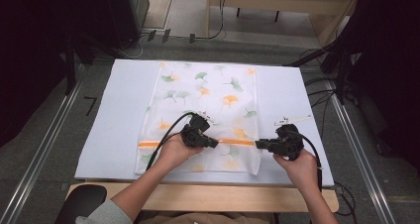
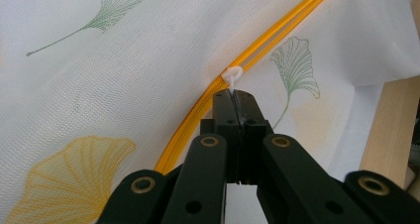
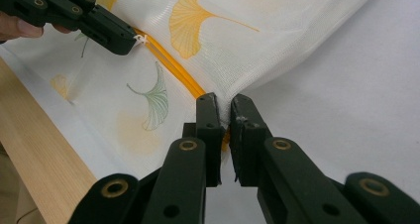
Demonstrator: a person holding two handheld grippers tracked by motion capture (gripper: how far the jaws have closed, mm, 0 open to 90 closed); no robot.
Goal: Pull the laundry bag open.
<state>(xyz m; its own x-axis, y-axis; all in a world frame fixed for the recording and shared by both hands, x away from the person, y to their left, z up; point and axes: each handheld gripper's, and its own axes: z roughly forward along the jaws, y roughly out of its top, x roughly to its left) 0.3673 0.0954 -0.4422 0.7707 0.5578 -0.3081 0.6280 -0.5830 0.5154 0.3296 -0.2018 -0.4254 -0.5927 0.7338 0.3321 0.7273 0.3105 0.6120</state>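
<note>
Centrally on the white desk (image 1: pixel 124 110) lies a white mesh laundry bag printed with green and yellow ginkgo leaves (image 1: pixel 208 100), its orange zipper (image 1: pixel 237 142) running across the near end from nine o'clock to three o'clock. About two thirds of the way along the zipper sits a small white plastic pull tab (image 2: pixel 232 75). The left gripper (image 2: pixel 236 96) has its jaws fully closed on the stem of that tab, coming in from the nine o'clock side. At the bag's three o'clock edge, the right gripper (image 3: pixel 224 109) has its jaws nearly closed, pinching a fold of mesh right at the zipper's end. A person's hands hold both tools from six o'clock, over the pale wooden desk edge (image 3: pixel 44 140).

The step in hand looks like working the zipper, one tool pulling and the other anchoring. Next, the left gripper likely needs a steady draw along the zipper line while the right keeps the fabric taut, so the slider does not snag.
</note>
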